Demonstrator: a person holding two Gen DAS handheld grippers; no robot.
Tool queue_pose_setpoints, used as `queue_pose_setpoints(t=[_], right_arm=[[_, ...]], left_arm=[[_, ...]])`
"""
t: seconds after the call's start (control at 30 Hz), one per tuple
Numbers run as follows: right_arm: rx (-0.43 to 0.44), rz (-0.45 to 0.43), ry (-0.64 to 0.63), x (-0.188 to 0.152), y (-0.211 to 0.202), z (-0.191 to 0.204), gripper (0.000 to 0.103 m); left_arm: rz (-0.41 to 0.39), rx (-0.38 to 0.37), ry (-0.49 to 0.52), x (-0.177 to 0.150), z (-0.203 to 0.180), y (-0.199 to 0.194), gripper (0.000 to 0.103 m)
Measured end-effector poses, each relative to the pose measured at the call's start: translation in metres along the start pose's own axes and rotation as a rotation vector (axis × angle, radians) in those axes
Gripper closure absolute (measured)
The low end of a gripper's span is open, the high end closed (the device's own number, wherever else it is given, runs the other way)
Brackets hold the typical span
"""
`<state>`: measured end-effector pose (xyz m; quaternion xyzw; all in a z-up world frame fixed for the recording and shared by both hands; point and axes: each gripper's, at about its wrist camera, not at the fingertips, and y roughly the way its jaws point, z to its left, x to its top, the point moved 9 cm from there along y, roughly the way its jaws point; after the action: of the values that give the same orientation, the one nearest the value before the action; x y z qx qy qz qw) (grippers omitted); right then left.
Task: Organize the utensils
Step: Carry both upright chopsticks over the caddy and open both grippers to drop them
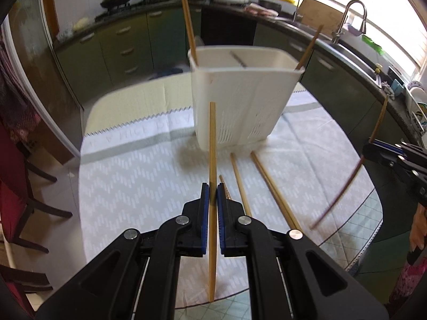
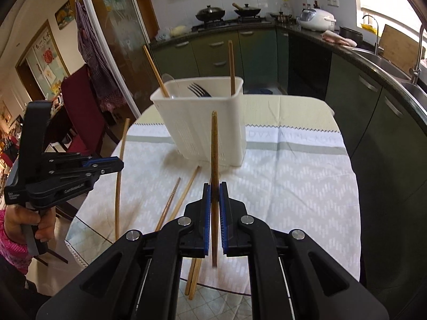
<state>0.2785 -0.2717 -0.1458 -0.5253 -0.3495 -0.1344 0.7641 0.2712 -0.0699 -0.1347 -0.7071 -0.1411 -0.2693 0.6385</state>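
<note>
A white slotted utensil holder (image 1: 240,101) (image 2: 205,122) stands on the table and holds two upright chopsticks (image 1: 188,24) (image 2: 231,66) and a fork (image 2: 197,90). My left gripper (image 1: 213,194) is shut on a light wooden chopstick (image 1: 212,144) held upright in front of the holder; it also shows in the right wrist view (image 2: 117,164). My right gripper (image 2: 215,194) is shut on a darker chopstick (image 2: 214,146), also upright; it shows in the left wrist view (image 1: 373,146). Three loose chopsticks (image 1: 272,189) (image 2: 184,194) lie on the cloth below the grippers.
The round table carries a white patterned cloth (image 1: 138,176) (image 2: 293,181). Dark red chairs (image 1: 16,186) (image 2: 80,106) stand at the left. Green kitchen cabinets (image 1: 122,42), a counter with woks and a sink (image 1: 355,21) ring the back.
</note>
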Motion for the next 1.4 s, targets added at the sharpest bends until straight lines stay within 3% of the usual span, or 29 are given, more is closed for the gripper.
queue_pose_setpoints(t=[0.53,0.83,1.07,1.23,1.4], right_arm=[[0.034,-0.117,-0.042,0.055,-0.041,0.025,0.096],[0.022,-0.212,-0.074,0.11,-0.076,0.038,0.096],[0.011,-0.308,-0.073,0.175,-0.096,0.045,0.096],[-0.032,-0.348,-0.068,0.214,-0.088,0.041,0.096],[-0.082,-0.271,-0.072,0.224,-0.04,0.029,0.096]], left_arm=[[-0.103,-0.02,0.006,0.028,-0.007,-0.051,0.097],[-0.184,-0.05,0.032,0.084,-0.022,-0.095,0.097],[-0.286,-0.037,0.043,0.137,-0.031,-0.139,0.097],[-0.371,-0.028,0.025,0.18,-0.028,-0.161,0.097],[-0.377,0.001,0.005,0.201,-0.021,-0.135,0.097]])
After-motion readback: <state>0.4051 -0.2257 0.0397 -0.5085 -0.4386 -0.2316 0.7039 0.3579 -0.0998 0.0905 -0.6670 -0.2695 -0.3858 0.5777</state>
